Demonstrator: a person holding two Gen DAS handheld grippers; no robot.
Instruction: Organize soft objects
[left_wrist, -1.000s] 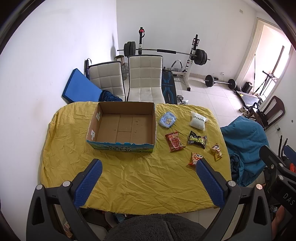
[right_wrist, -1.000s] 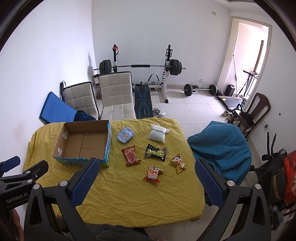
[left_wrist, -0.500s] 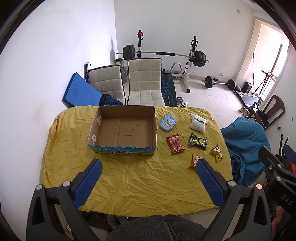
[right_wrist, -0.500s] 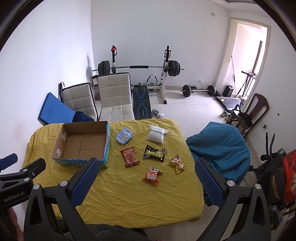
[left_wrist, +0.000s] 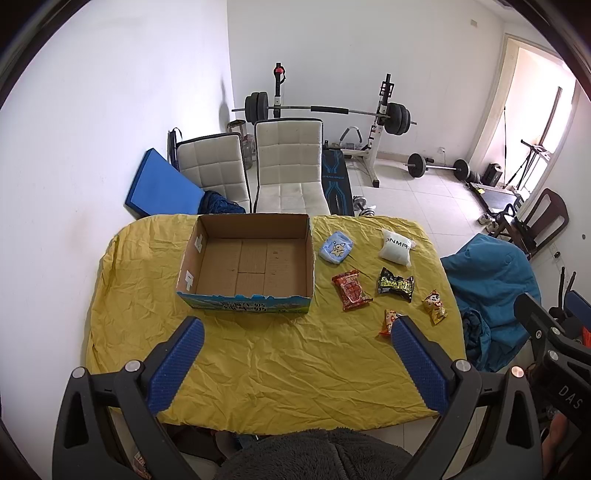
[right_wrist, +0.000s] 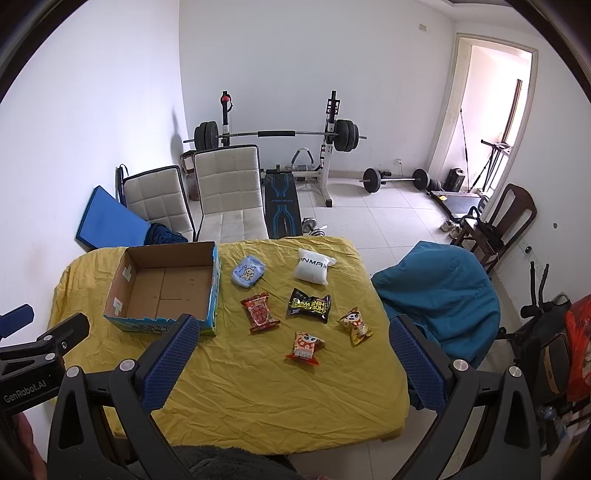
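A bench (left_wrist: 258, 362) draped in a creased yellow cloth is seen from above by both wrist cameras; on its left half an open cardboard box (left_wrist: 251, 262) stands upright, its floor bare. To the right of the box six soft packets are laid out apart from one another: a pale blue pouch (left_wrist: 338, 252) just beside the box's far right corner; a white pillow pack (left_wrist: 397, 248) further right; a red snack bag (left_wrist: 351, 290) and a black packet (left_wrist: 396, 285) in the middle row; an orange bag (right_wrist: 304, 347) and a gold bag (right_wrist: 354, 325) nearest the front edge — in the left view the orange bag is partly hidden behind a blue pad. The left gripper (left_wrist: 295, 358) is held above the near part of the bench, its jaws spread wide with nothing between them; the right gripper (right_wrist: 291, 354) is likewise released and empty, raised over the near right part of the cloth. Two white chairs (right_wrist: 225, 192) and a barbell rack (right_wrist: 280, 136) are seen behind the bench.
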